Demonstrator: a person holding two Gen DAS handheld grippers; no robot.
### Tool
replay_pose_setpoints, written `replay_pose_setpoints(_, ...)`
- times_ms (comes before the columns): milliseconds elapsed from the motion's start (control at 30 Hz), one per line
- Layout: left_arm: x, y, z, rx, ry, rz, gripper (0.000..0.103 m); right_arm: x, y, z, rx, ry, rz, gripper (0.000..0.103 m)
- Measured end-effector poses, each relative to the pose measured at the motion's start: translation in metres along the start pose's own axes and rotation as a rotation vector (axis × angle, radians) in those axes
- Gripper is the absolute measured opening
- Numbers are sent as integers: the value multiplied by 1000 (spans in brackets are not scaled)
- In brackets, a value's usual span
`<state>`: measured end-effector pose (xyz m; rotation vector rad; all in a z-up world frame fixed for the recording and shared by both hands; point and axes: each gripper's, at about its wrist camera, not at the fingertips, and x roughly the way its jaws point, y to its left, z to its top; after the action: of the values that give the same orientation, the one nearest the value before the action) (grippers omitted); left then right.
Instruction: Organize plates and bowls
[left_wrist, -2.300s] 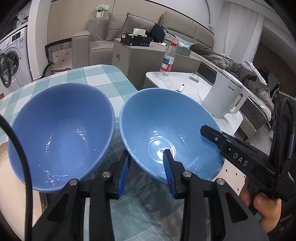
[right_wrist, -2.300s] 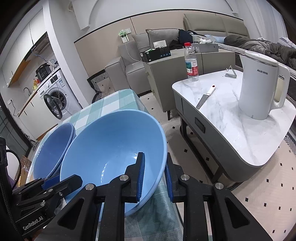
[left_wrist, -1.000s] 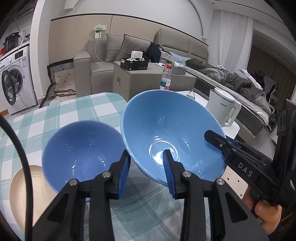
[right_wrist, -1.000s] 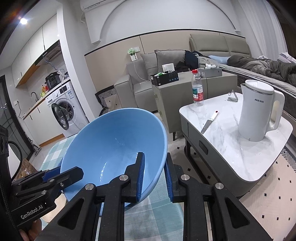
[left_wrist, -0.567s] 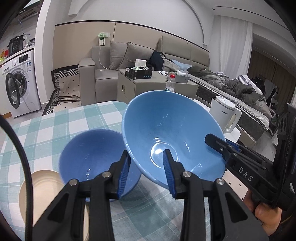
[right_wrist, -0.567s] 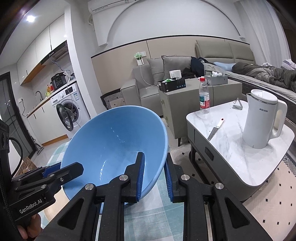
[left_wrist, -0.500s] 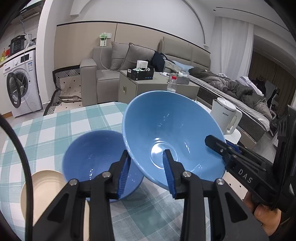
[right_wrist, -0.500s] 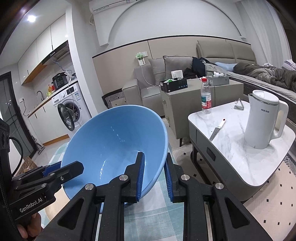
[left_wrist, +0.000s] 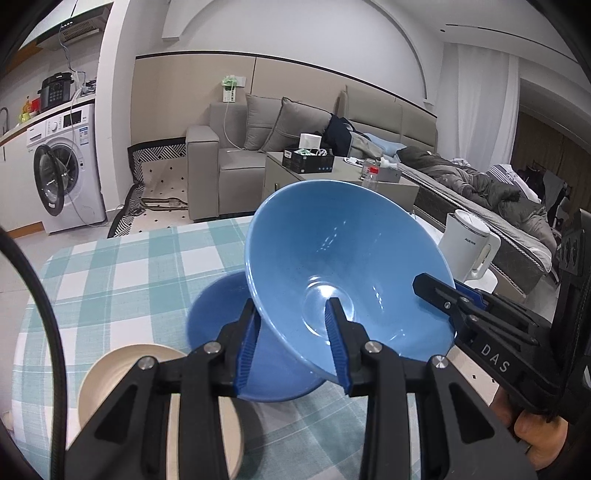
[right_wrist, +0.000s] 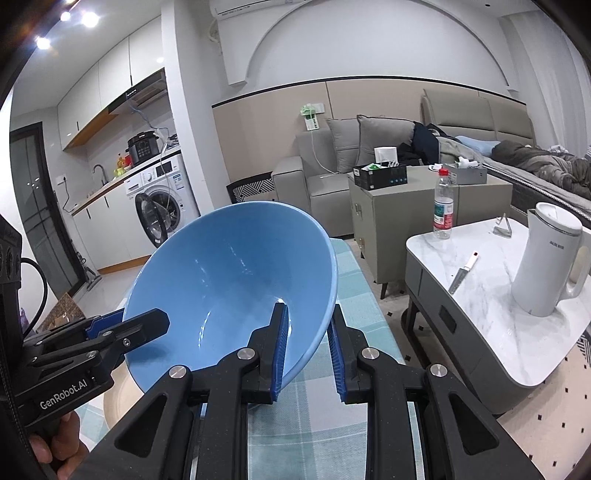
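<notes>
Currently: light blue bowl held up by both grippers

Light blue bowl (left_wrist: 343, 266) tilted in the air above the darker blue bowl (left_wrist: 221, 306) on the checked tablecloth (left_wrist: 122, 266). Right gripper (right_wrist: 308, 345) clamped on its rim; left gripper (left_wrist: 291, 347) pads straddle the opposite rim, contact unclear. Cream plate (left_wrist: 110, 373) beside the darker bowl.

Two blue bowls: a lighter blue bowl (left_wrist: 351, 266) held up in the air, and a darker blue bowl (left_wrist: 218, 306) on the table (left_wrist: 122, 269). One cream plate (left_wrist: 110, 373). Two grippers, the left gripper (left_wrist: 291, 343) and the right gripper (right_wrist: 308, 343). On the marble side table (right_wrist: 491, 306) sit one white kettle (right_wrist: 550, 258), one plastic bottle (right_wrist: 443, 206) and one knife (right_wrist: 463, 273). One washing machine (left_wrist: 66, 173).
</notes>
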<state>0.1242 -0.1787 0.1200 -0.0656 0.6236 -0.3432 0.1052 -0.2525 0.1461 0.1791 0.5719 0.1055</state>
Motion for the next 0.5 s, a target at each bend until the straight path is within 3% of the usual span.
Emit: replay_pose_setpoints(500, -18, 43, 5, -39, -32, 57, 35, 27, 50, 3, -96, 41, 57, 22)
